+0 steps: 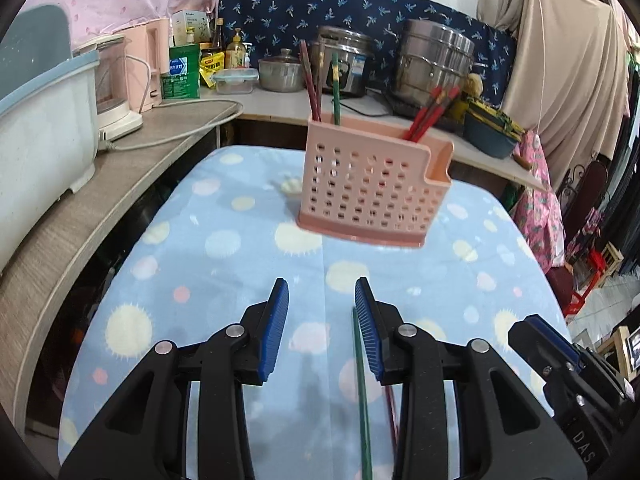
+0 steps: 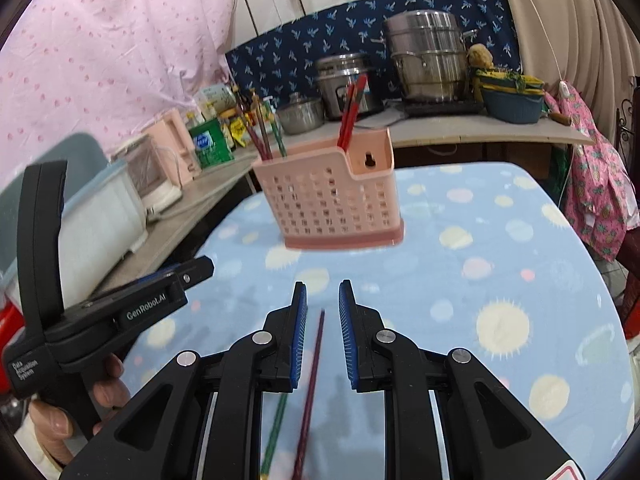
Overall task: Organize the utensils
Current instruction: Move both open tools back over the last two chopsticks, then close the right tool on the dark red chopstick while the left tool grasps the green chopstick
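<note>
Fingers: the left gripper point(image 1: 321, 328) is held wide, gripping nothing, with the green chopstick point(image 1: 362, 396) lying just inside its right pad. The right gripper point(image 2: 322, 332) is parted narrowly around the maroon chopstick point(image 2: 310, 384), which is not clamped.
Holder: the pink holder point(image 1: 370, 192) is set upright on the dotted cloth point(image 1: 224, 264), ahead of both grippers.
Done: dark and green chopsticks point(image 1: 320, 80) are stood in one compartment, red chopsticks point(image 1: 430, 112) in the other.
Left: two loose chopsticks, it is judged, are to be lifted and sorted.
Around: pots point(image 1: 434, 60), bottles and a tub point(image 1: 44, 128) are kept on counters behind and beside.
Obstacles: none is seen between grippers and holder; the grippers are close together.
</note>
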The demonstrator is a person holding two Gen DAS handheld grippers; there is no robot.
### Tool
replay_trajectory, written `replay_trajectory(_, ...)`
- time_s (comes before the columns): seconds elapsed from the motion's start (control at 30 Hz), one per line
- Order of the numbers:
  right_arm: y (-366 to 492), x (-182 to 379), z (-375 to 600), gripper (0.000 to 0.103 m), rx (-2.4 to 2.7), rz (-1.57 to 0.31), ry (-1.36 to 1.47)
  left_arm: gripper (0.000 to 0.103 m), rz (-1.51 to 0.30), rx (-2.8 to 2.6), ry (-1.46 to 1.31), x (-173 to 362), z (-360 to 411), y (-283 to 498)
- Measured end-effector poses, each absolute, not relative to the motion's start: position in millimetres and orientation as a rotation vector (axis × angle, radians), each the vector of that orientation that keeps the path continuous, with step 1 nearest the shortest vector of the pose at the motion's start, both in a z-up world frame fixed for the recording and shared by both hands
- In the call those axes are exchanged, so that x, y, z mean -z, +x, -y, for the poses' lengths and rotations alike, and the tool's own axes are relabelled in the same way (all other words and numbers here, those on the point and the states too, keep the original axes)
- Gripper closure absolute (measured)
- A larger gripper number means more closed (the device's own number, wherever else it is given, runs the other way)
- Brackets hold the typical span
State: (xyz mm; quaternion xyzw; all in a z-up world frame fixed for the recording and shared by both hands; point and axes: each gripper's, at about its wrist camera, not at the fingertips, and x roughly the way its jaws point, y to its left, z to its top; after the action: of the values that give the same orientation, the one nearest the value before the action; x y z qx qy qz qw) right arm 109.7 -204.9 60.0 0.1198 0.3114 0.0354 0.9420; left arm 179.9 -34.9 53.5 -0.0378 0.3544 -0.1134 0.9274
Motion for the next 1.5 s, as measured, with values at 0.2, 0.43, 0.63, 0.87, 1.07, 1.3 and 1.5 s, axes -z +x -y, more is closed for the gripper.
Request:
replay_trajectory(0.2,81.0,-25.7,197.5,0.085,-0.074,-0.716,0.204,0.070,-0.784,0.239,-0.047,-20.4,34.0,151.6)
replay_trajectory(0.43,52.1,6.4,179.2,0.085,-0.082,-0.786,0.140,0.070,-0.816,0.249,-0.041,2.1,27.0,123.4)
replay_trajectory(0.63,33.6,26.3,165.6,0.085,-0.107,-0.837,0.129,0.070,-0.856,0.260,-0.021,22.6,23.2,100.4)
replay_trajectory(0.87,24.1,33.6,153.5,0.085,-0.128,-0.856,0.112,0.065,-0.879,0.271,-0.012,32.4,21.3,82.1)
replay_trajectory(1.07,23.0,38.0,147.2,0.085,-0.138,-0.866,0.111,0.062,-0.889,0.274,-0.009,35.4,19.1,74.7)
replay_trajectory(1.3,20.5,42.2,143.1,0.089,-0.129,-0.865,0.080,0.058,-0.887,0.280,-0.007,34.9,19.7,70.1)
replay_trajectory(1.5,18.0,42.9,151.4,0.096,-0.093,-0.856,0.077,0.054,-0.881,0.307,0.004,30.9,28.1,64.0)
